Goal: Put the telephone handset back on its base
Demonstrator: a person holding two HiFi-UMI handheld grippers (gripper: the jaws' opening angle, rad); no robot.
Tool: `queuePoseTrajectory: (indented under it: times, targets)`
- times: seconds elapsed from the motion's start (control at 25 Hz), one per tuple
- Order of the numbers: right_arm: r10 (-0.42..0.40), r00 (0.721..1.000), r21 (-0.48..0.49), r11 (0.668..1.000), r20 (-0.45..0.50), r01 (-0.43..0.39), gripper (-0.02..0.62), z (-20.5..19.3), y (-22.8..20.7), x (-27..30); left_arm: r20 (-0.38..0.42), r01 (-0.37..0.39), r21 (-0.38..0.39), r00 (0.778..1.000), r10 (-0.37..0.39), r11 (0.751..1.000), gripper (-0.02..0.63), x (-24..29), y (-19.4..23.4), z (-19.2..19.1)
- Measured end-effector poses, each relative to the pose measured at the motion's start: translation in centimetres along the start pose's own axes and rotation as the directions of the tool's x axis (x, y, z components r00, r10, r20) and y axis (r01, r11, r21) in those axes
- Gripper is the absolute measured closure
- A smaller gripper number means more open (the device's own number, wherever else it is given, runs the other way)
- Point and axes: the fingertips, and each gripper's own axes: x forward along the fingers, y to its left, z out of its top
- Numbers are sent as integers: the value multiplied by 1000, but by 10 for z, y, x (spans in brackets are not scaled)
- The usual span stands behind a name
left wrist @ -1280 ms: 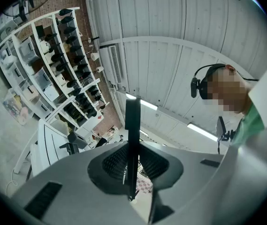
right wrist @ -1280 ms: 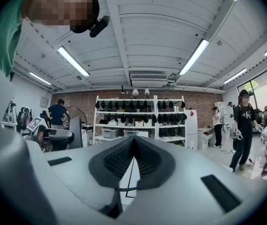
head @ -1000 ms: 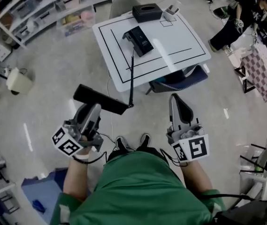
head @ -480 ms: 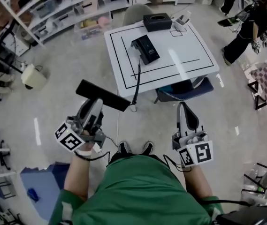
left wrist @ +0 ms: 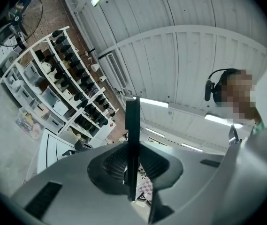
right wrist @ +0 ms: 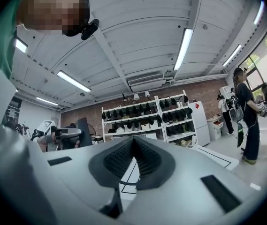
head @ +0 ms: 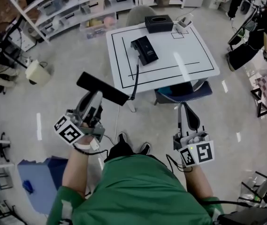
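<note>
Jaws of your left gripper (head: 95, 100) are part-way closed and clamped on the handset (head: 102, 89), which stands edge-on between the pads in the left gripper view. You hold it in the air over the floor, off the table (head: 194, 48), out past its near left corner. Right gripper (head: 185, 109): jaws pressed together, nothing between them, held low beside your right leg. Base (head: 144, 49) sits on the left half of the table, inside the black outline. Cord (head: 135, 76) runs from the base over the near edge toward the handset. Black box (head: 158, 23) at the far edge.
</note>
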Motion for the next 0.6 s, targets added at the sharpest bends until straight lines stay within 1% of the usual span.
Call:
queuePoseTrajectory:
  times: [0.24, 0.4, 0.6]
  targets:
    - [-21, 999, 20, 1000, -24, 22, 574, -12, -20, 11, -1, -7, -9, 1000, 7, 1000, 525, 29, 18, 5]
    - [-39, 999, 11, 999, -34, 40, 574, -17, -28, 31, 1, 13, -66, 1000, -13, 998, 525, 45, 42, 2]
    - [-85, 995, -5, 996, -45, 85, 574, -21, -42, 69, -34, 30, -86, 999, -33, 996, 526, 69, 77, 2]
